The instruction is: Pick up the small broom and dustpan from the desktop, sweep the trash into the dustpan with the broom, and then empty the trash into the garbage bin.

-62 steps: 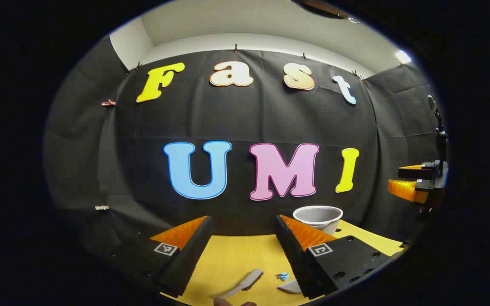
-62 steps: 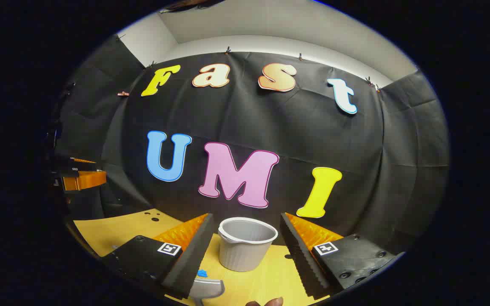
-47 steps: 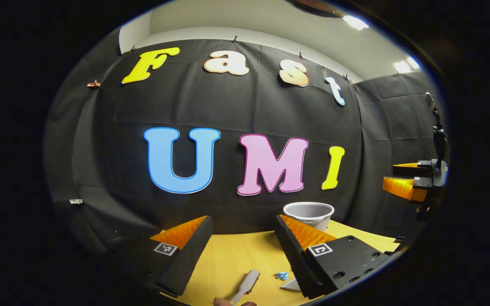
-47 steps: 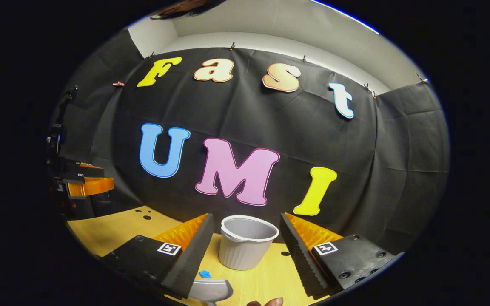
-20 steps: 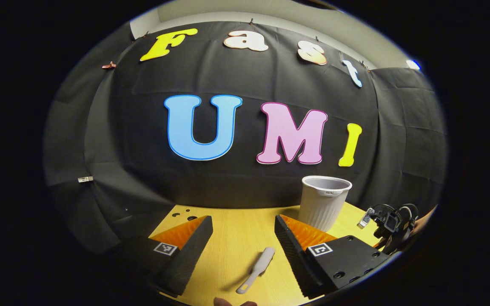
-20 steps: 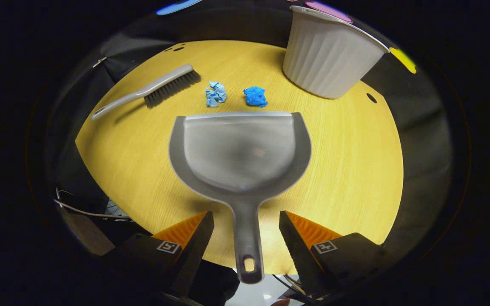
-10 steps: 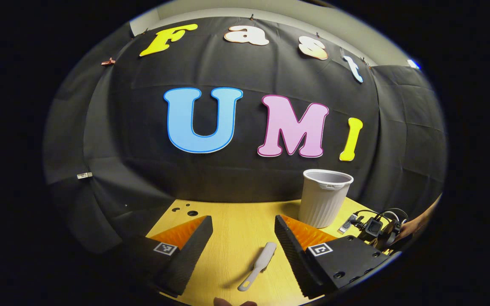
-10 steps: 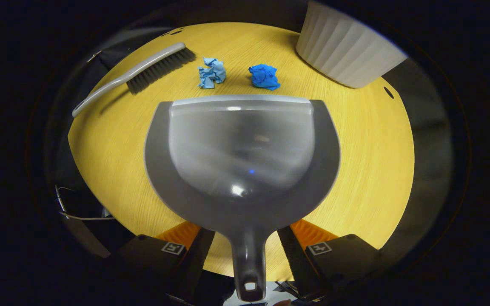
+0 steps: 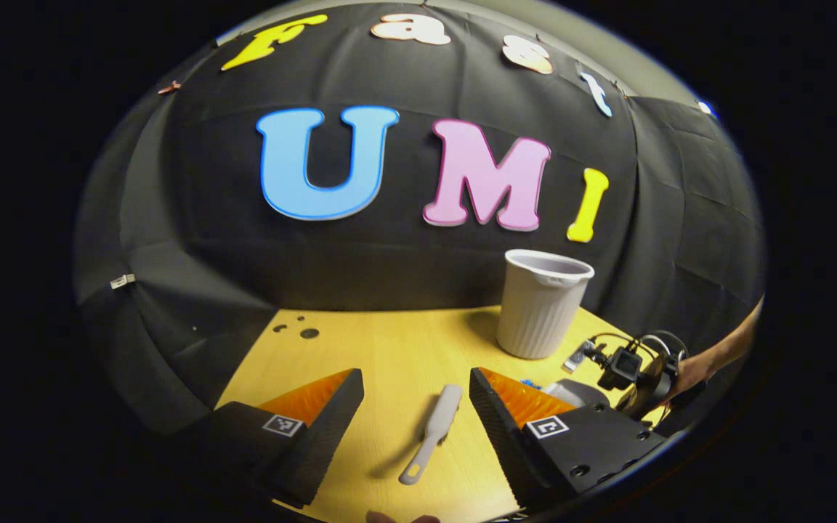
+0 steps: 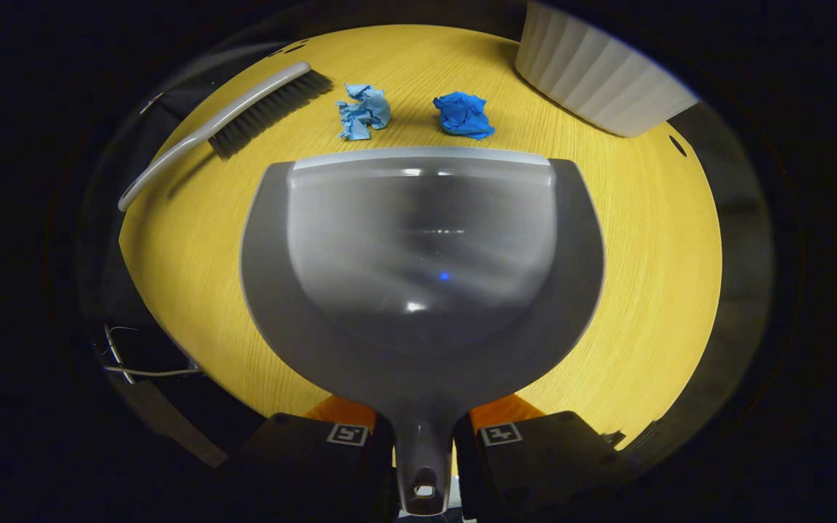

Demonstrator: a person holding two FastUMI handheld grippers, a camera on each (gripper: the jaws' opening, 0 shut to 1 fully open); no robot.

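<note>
In the right gripper view a grey dustpan (image 10: 422,269) lies flat on the yellow desktop (image 10: 651,276). My right gripper (image 10: 422,428) is shut on its handle. Beyond the pan's front lip sit a pale blue paper wad (image 10: 364,112) and a darker blue paper wad (image 10: 463,115). The small grey broom (image 10: 229,127) lies at the far left, bristles toward the wads. In the left gripper view my left gripper (image 9: 416,381) hangs open above the broom (image 9: 429,434), which lies between its fingers' lines. The white ribbed garbage bin (image 9: 542,305) stands upright at the back right.
In the left gripper view a hand holds the right gripper (image 9: 629,367) low at the desktop's right side, near the bin. Small holes (image 9: 308,333) mark the desktop's far left corner. Cables (image 10: 135,356) hang off the desktop's left edge. The bin (image 10: 596,73) stands close behind the darker wad.
My right gripper dropped to the desktop, moved onto the dustpan's handle and shut on it. My left gripper tilted down and moved forward over the broom, still open.
</note>
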